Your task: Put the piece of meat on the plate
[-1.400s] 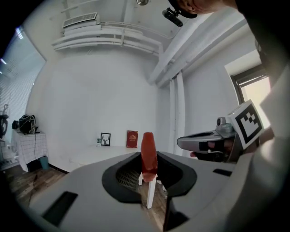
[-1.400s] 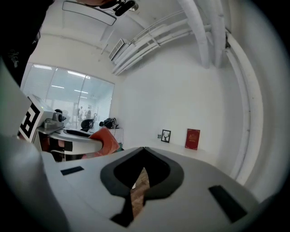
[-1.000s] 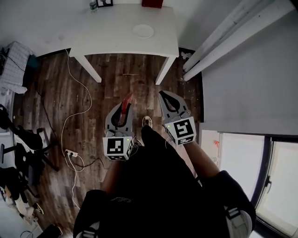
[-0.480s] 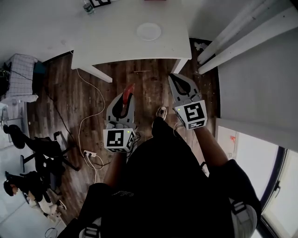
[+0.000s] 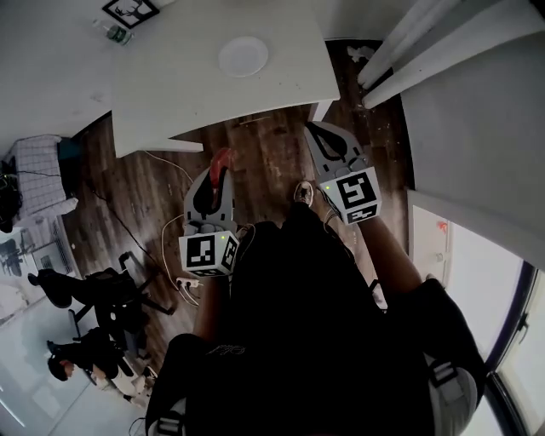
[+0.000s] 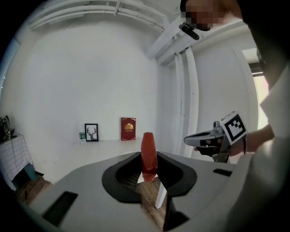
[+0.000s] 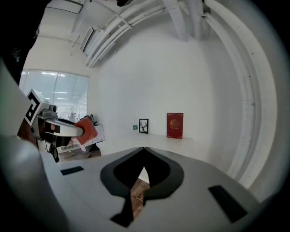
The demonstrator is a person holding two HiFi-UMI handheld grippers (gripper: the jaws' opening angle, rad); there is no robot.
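Note:
My left gripper (image 5: 220,163) is shut on a red piece of meat (image 5: 220,162) that sticks out beyond its jaws, held above the wooden floor just short of the white table (image 5: 170,85). In the left gripper view the meat (image 6: 148,154) stands upright between the jaws. A white round plate (image 5: 243,56) lies on the table, ahead of both grippers. My right gripper (image 5: 313,129) is shut with nothing in it, beside the table's near right leg. The right gripper view shows its jaws closed to a point (image 7: 144,147) and the left gripper with the meat (image 7: 86,131) off to the left.
A framed deer picture (image 5: 130,10) and a small bottle (image 5: 112,32) stand at the table's far edge; a red book (image 7: 175,125) leans on the wall. White pipes (image 5: 409,47) run along the right. A cable and power strip (image 5: 183,281) lie on the floor at left, with chairs (image 5: 111,298) beyond.
Both grippers have moved forward towards the table; the table and plate now lie closer, and the right gripper's tip has reached the table's right leg. The meat stays clamped in the left gripper.

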